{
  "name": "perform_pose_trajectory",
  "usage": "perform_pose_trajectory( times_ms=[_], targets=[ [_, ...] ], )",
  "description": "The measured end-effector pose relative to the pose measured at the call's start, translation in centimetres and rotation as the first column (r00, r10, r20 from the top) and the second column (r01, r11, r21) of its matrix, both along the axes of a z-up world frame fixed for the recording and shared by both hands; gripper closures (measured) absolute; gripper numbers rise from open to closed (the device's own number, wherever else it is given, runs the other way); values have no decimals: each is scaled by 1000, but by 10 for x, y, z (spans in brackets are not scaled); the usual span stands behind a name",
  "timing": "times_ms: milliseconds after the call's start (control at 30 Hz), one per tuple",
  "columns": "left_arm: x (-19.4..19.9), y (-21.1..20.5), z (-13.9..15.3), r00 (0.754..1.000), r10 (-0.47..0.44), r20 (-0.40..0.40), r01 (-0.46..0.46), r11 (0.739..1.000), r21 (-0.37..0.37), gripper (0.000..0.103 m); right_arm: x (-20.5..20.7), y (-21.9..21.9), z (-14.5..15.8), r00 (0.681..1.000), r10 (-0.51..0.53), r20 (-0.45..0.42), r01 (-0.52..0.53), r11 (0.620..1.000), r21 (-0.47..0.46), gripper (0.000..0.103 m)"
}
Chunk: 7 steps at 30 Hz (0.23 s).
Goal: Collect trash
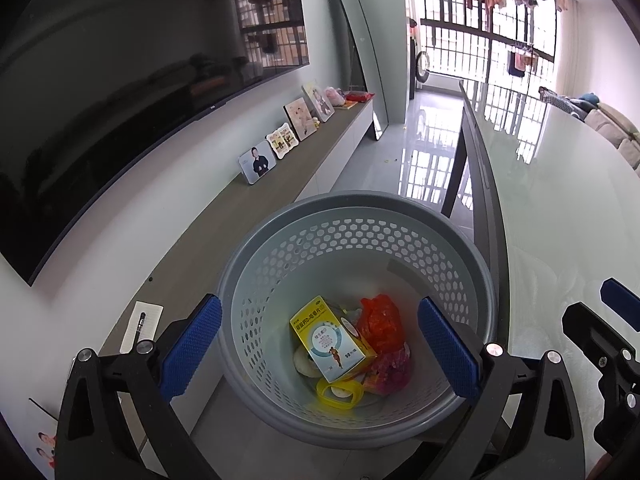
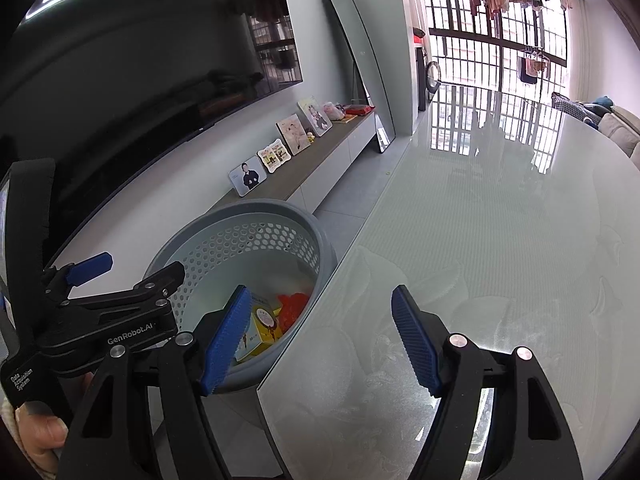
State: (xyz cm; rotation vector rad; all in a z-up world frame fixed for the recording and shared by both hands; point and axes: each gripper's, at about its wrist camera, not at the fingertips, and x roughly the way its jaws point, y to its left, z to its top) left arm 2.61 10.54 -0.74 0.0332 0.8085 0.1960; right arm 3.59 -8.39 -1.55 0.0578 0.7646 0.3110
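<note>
A grey perforated basket [image 1: 360, 200] stands on the floor beside the glass table [image 1: 560, 220]. Inside it lie a yellow medicine box [image 1: 332, 338], a red plastic bag [image 1: 380, 324], a pink bag [image 1: 394, 372] and a yellow ring [image 1: 338, 394]. My left gripper [image 1: 320, 348] hangs open above the basket, holding nothing. In the right wrist view, my right gripper [image 2: 320, 340] is open and empty over the table's [image 2: 500, 240] near left edge. The basket [image 2: 256, 206], yellow box [image 2: 260, 328] and red bag [image 2: 294, 304] sit to its left, under the left gripper [image 2: 128, 272].
A low console [image 1: 248, 208] with photo frames [image 1: 258, 162] and a notepad with a pen [image 1: 142, 326] runs along the left wall under a large TV [image 1: 120, 80]. A mirror [image 1: 360, 60] leans at its far end. A sofa [image 1: 624, 136] is far right. A hand [image 2: 44, 432] holds the left gripper.
</note>
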Motion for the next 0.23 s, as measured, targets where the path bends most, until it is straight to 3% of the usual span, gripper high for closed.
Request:
perform_pose_trajectory(
  times_ms=[233],
  targets=[
    [0, 0, -1, 1000, 5, -4, -5, 1000, 1, 7, -1, 0, 1, 1000, -1, 1, 1, 1000, -1, 34]
  ],
)
